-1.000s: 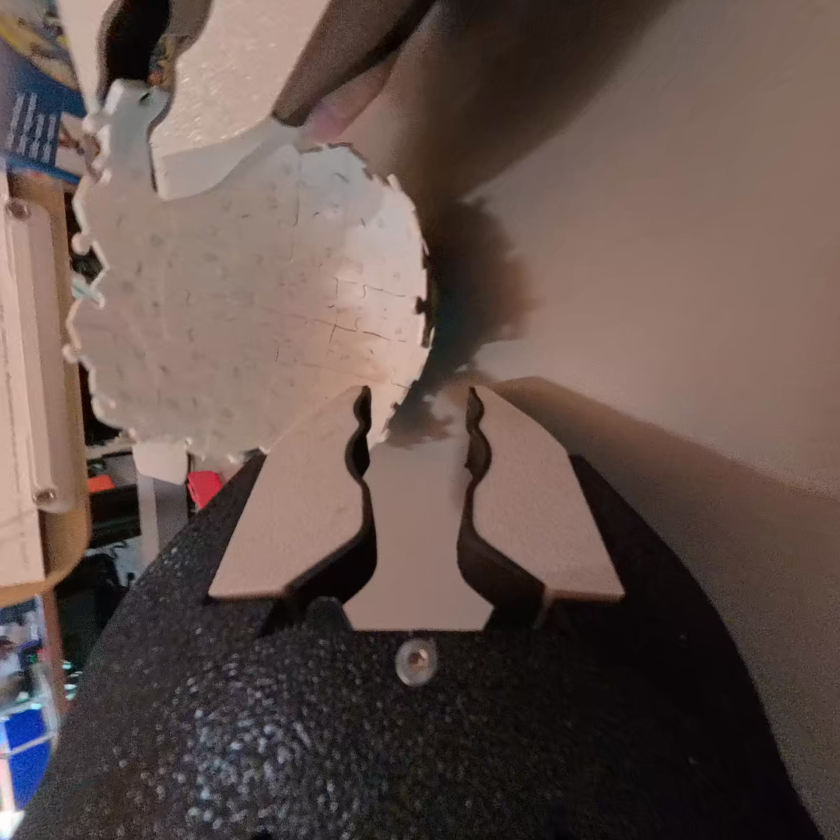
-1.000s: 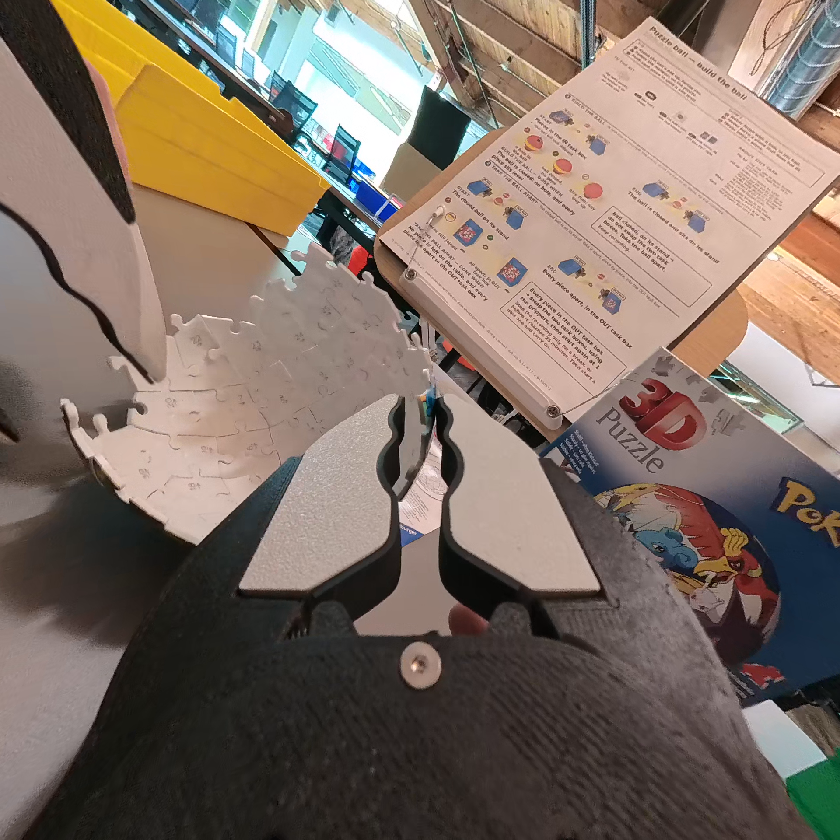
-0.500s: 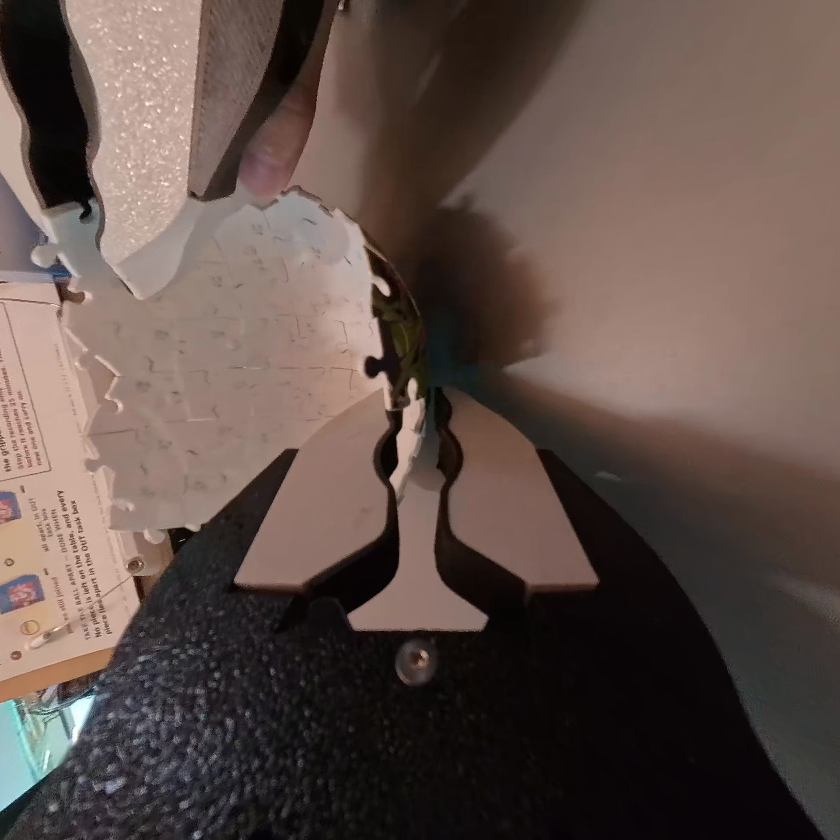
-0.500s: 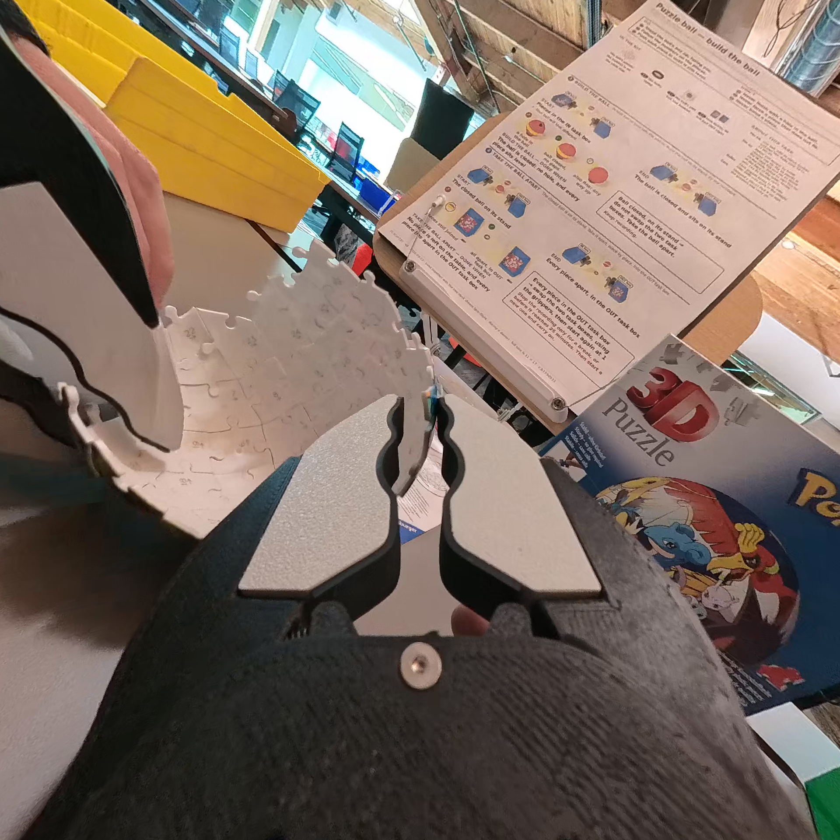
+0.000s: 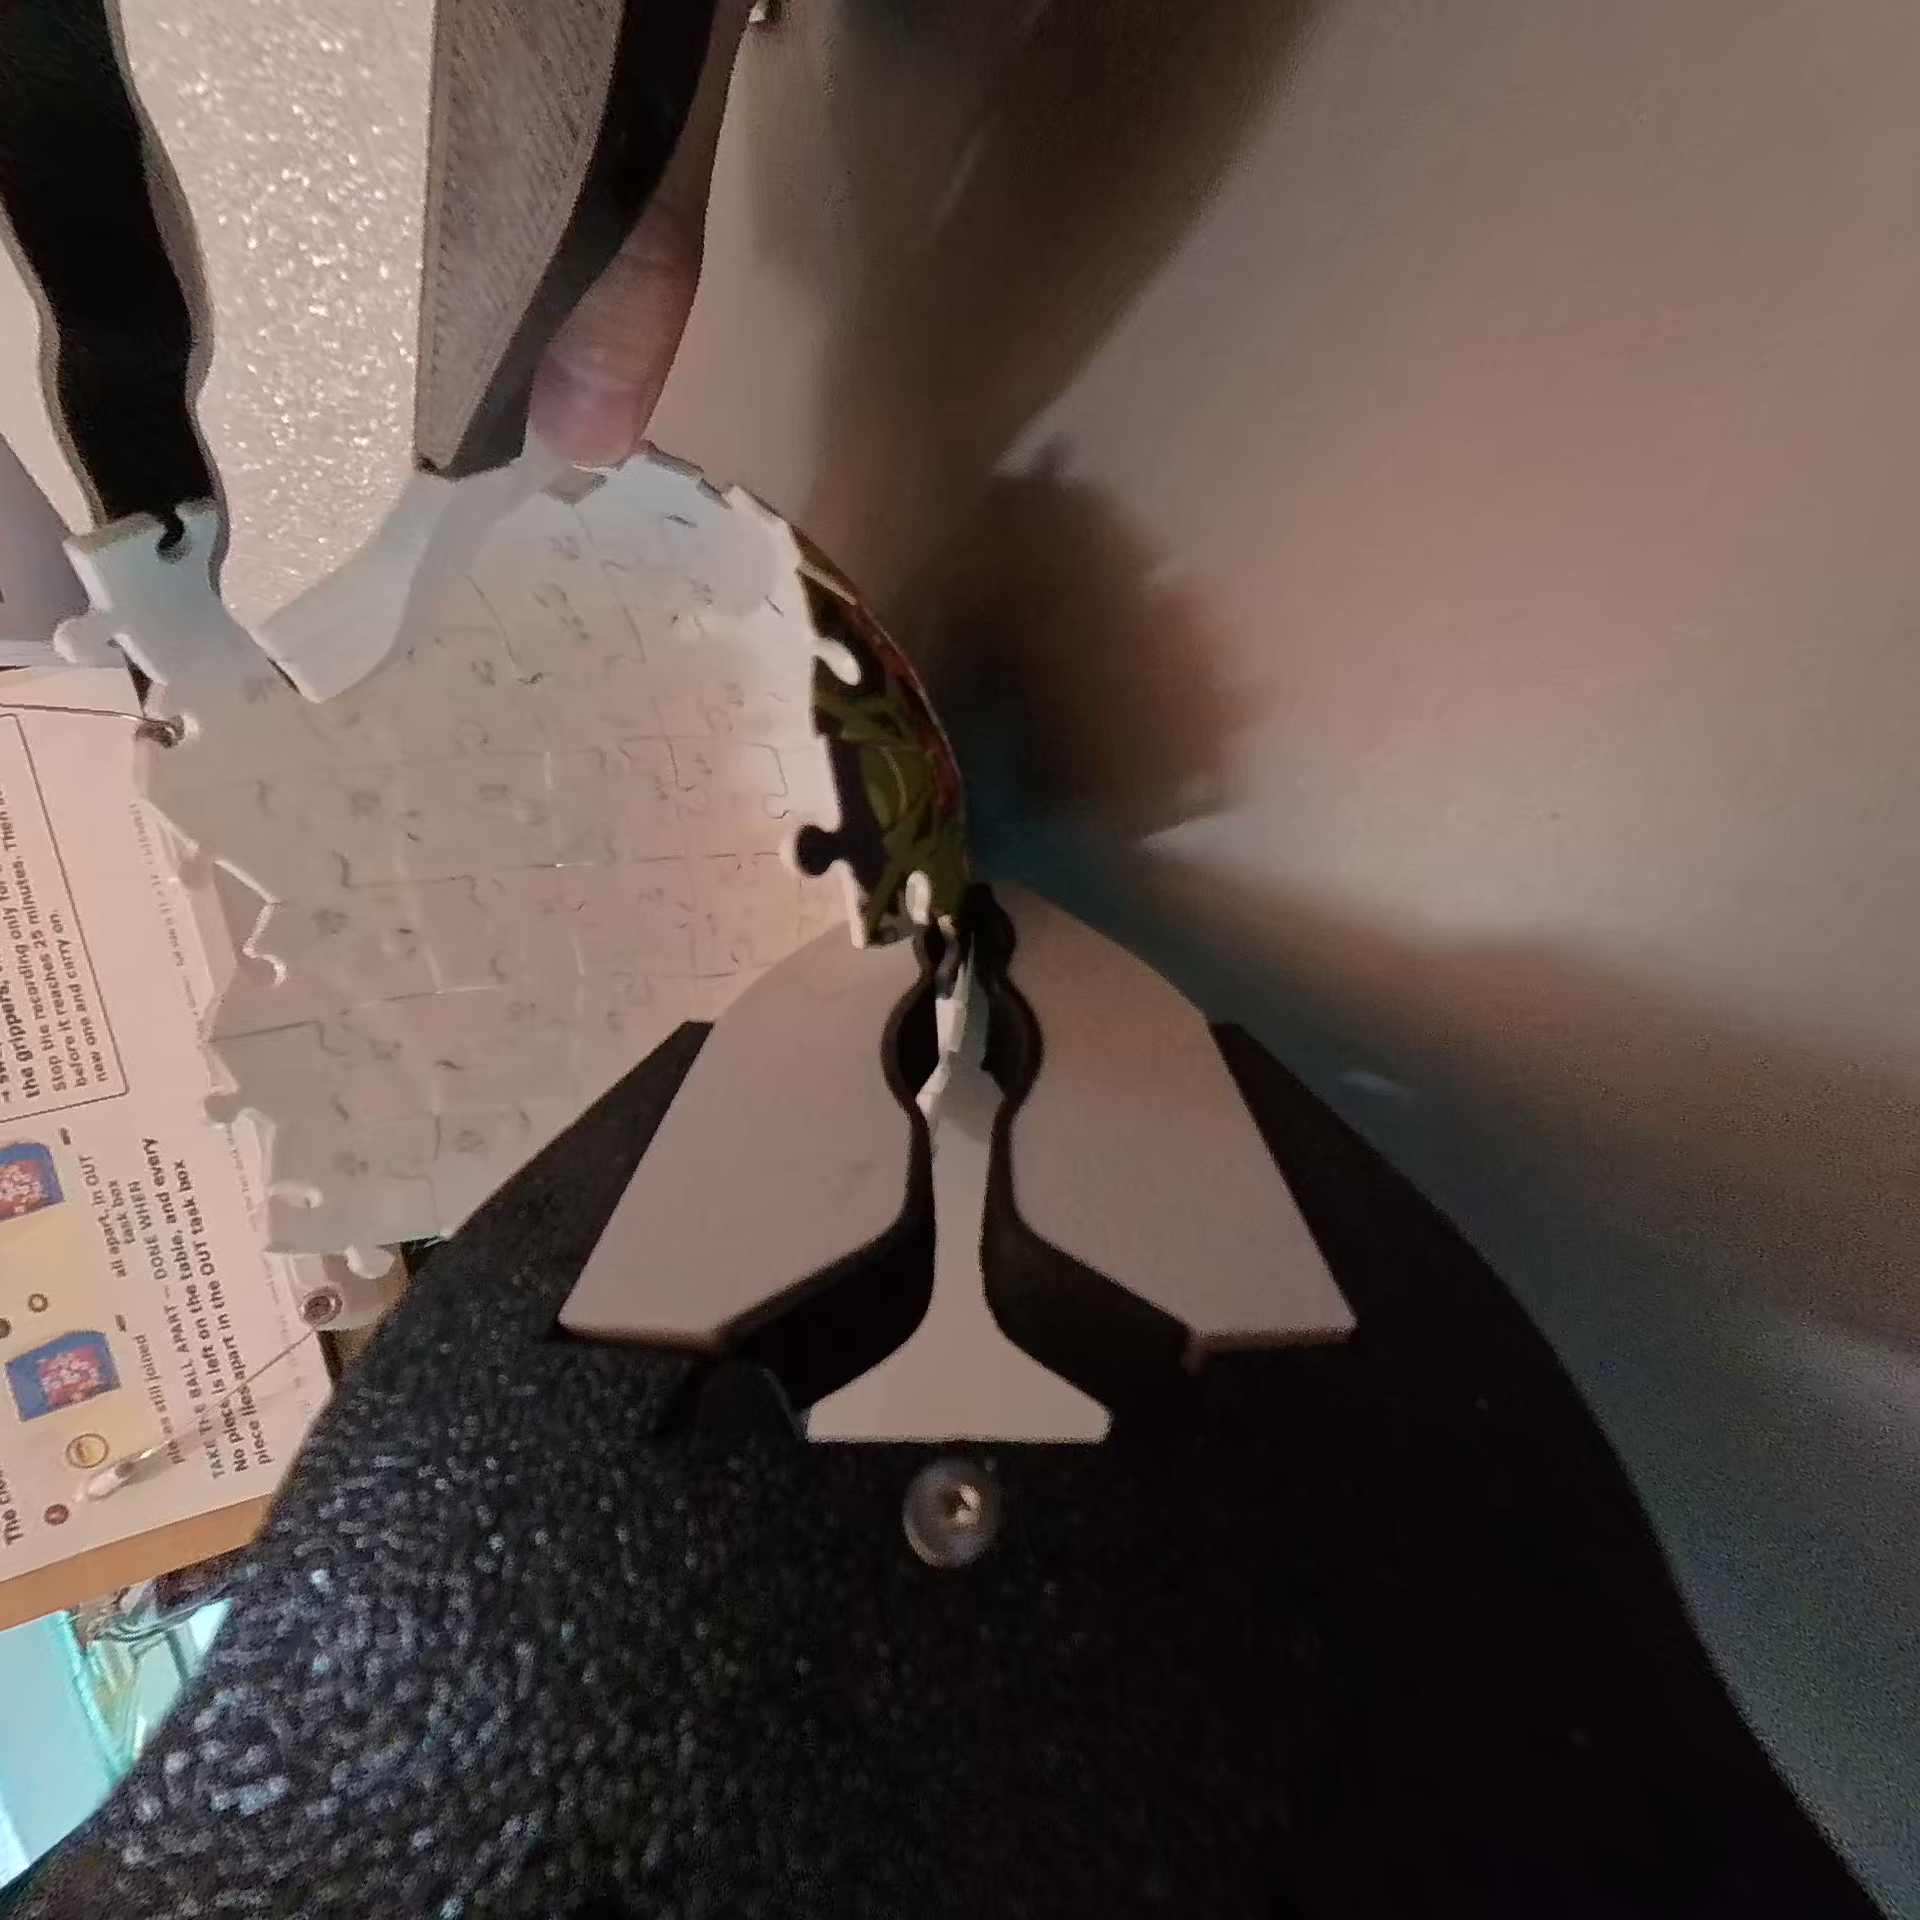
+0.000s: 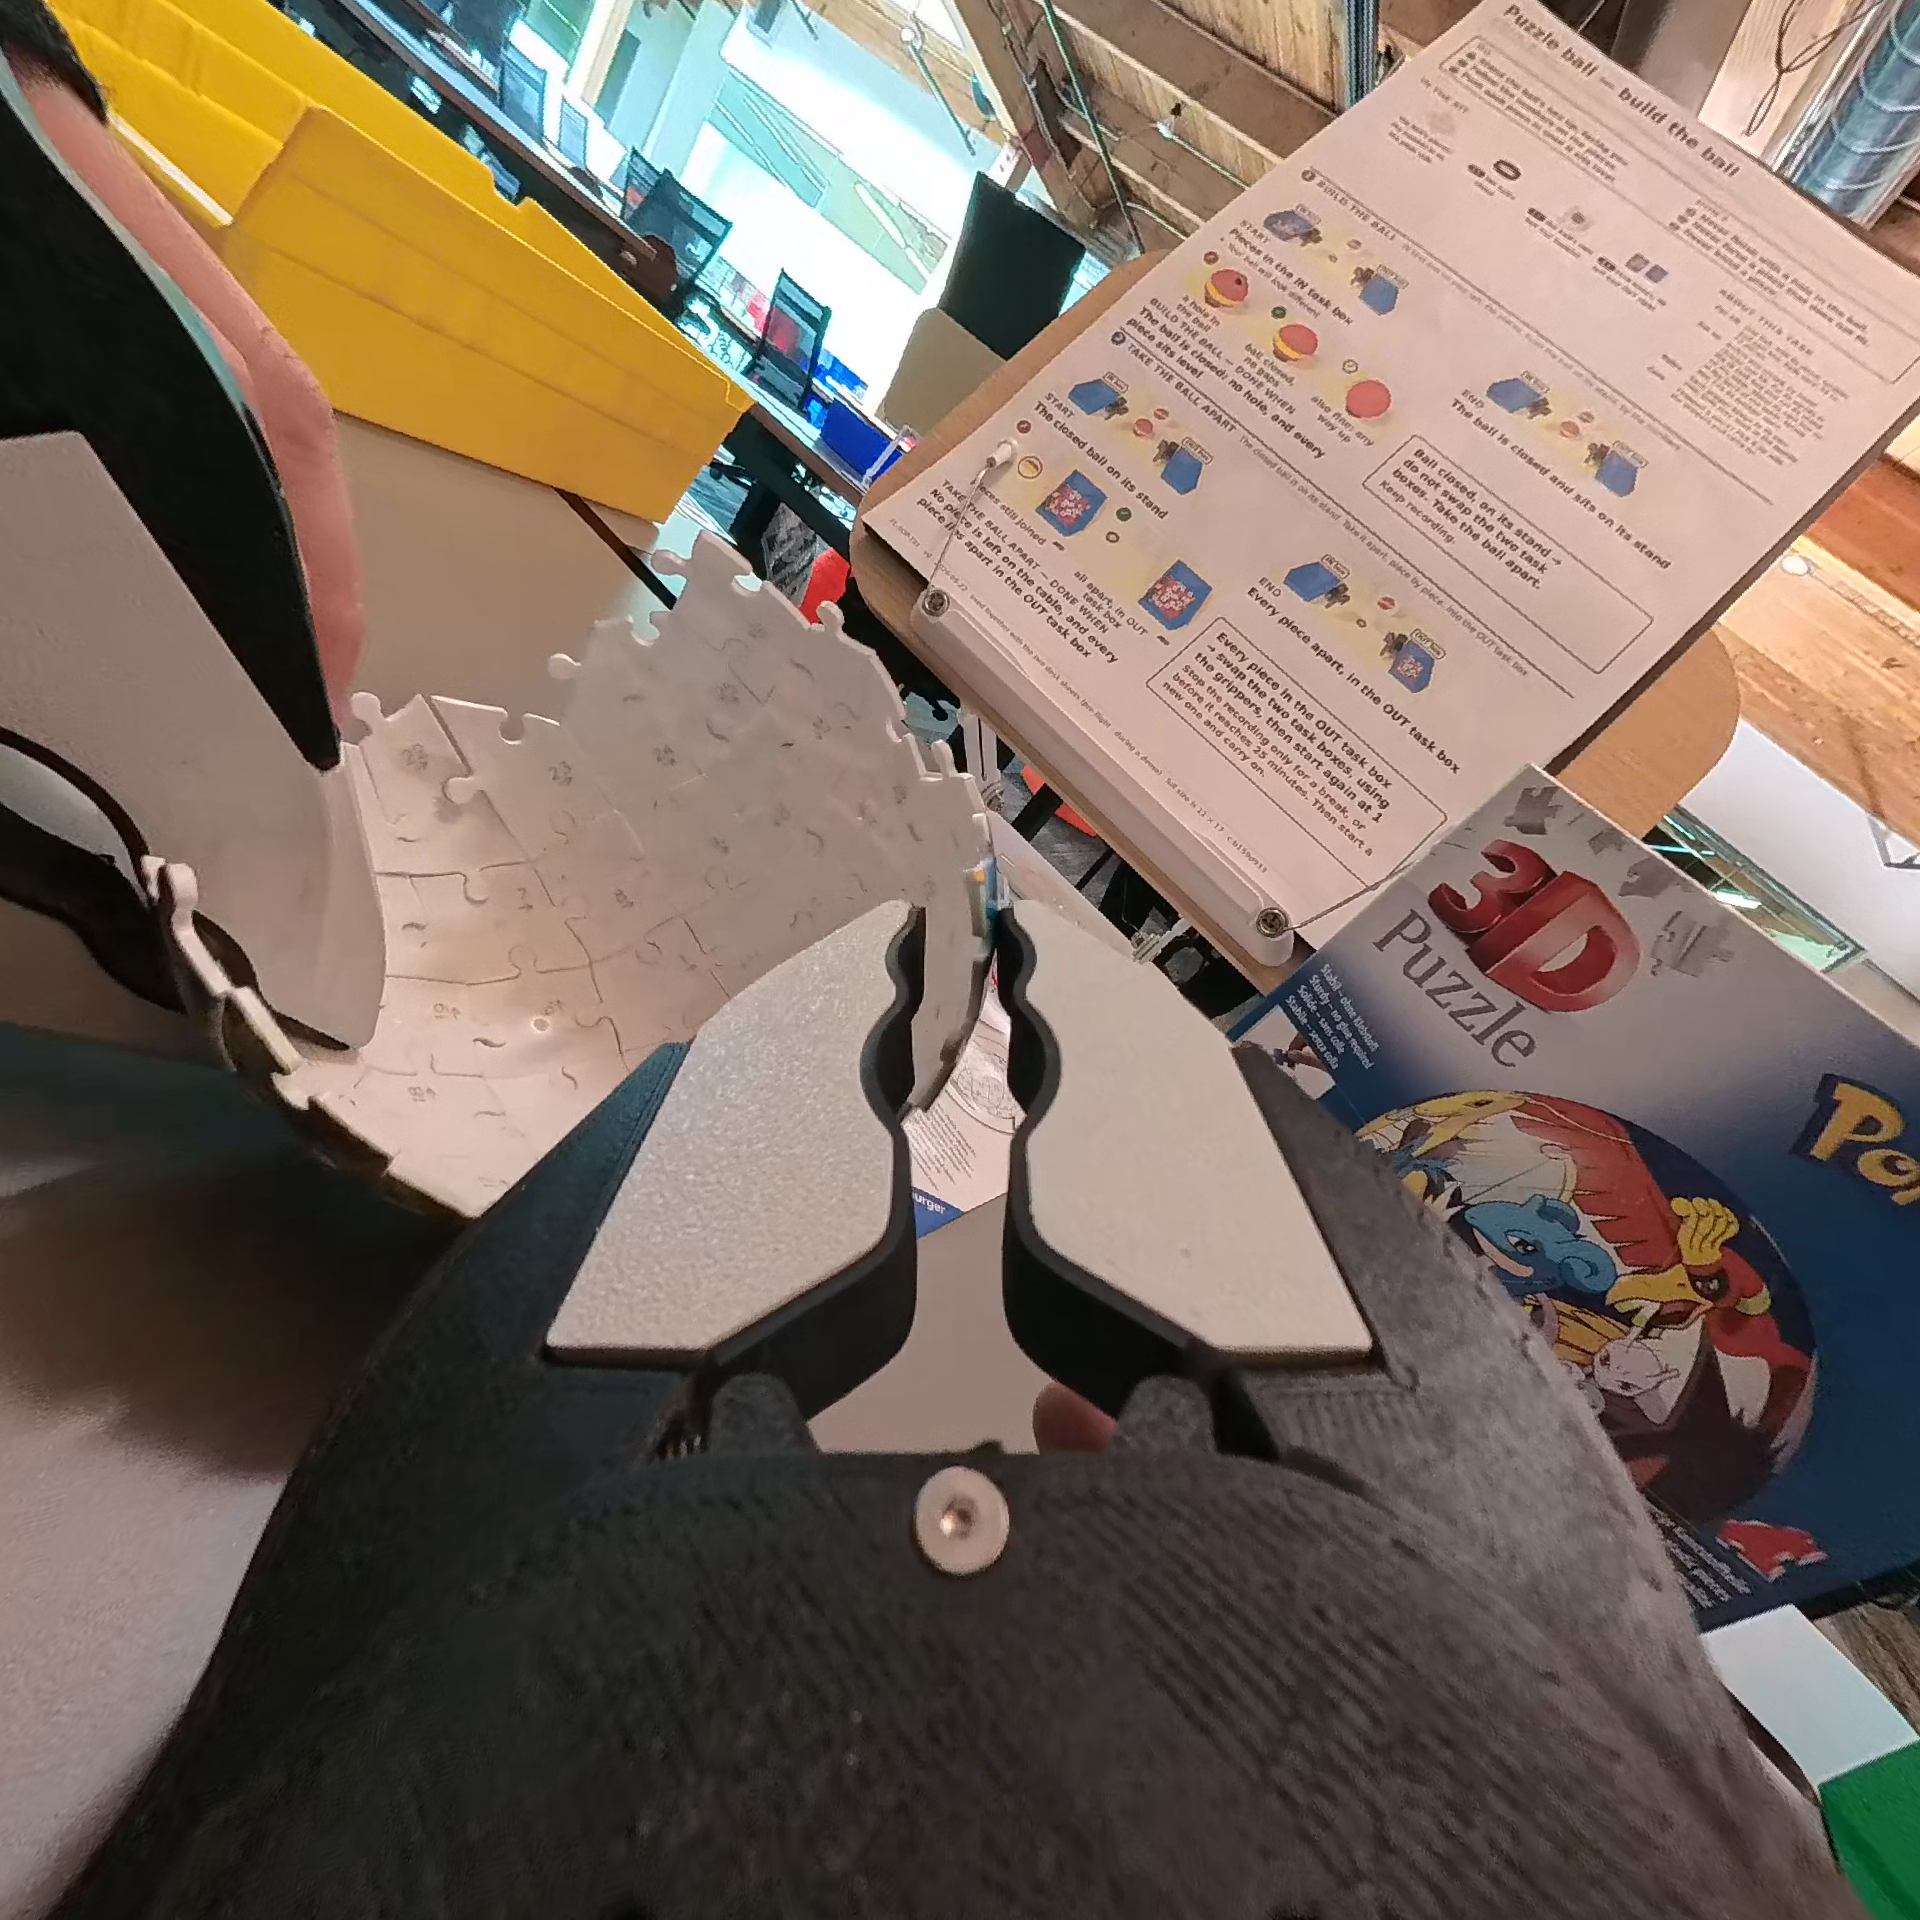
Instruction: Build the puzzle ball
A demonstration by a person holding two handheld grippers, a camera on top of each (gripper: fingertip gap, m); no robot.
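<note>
The half-built puzzle ball point(image 5: 499, 883) is a bowl-shaped shell of joined pieces, white inside and coloured outside, held up in the air. My left gripper point(image 5: 961, 935) is shut on the shell's rim on one side. My right gripper point(image 6: 961, 935) is shut on the rim on the opposite side. The shell point(image 6: 623, 883) fills the middle left of the right wrist view. The right gripper point(image 5: 187, 509) shows at the top left of the left wrist view. The left gripper point(image 6: 239, 987) shows at the left edge of the right wrist view.
An instruction sheet on a tilted board point(image 6: 1403, 468) stands behind the shell. A blue puzzle box point(image 6: 1610, 1195) leans below it at the right. Yellow bins point(image 6: 468, 312) sit at the back left. A person's fingertip point(image 5: 613, 364) rests by the right gripper. The pale table point(image 5: 1455, 727) lies beyond.
My left gripper was open beside the shell's rim, then moved onto it and shut. My right gripper has kept its hold on the rim throughout.
</note>
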